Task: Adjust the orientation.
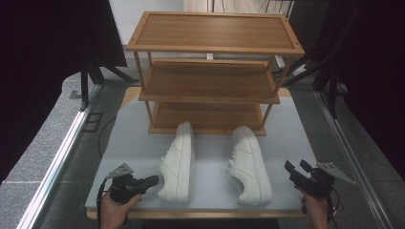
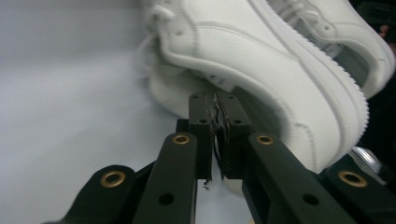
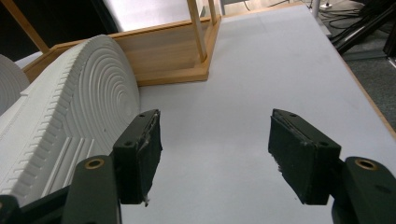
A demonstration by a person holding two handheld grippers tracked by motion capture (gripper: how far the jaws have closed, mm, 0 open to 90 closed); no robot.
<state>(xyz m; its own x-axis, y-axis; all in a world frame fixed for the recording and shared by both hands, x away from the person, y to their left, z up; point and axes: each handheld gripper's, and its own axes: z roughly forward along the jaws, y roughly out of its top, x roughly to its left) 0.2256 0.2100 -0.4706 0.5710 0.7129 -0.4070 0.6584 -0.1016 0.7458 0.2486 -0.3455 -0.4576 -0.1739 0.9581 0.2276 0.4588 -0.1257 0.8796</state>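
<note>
Two white leather sneakers lie on their sides near the bench's front edge: left sneaker, right sneaker. Left tongs closed, empty, beside the left sneaker's heel; right tongs wide. Probably light, soft-collared; grip the heel collar.
</note>
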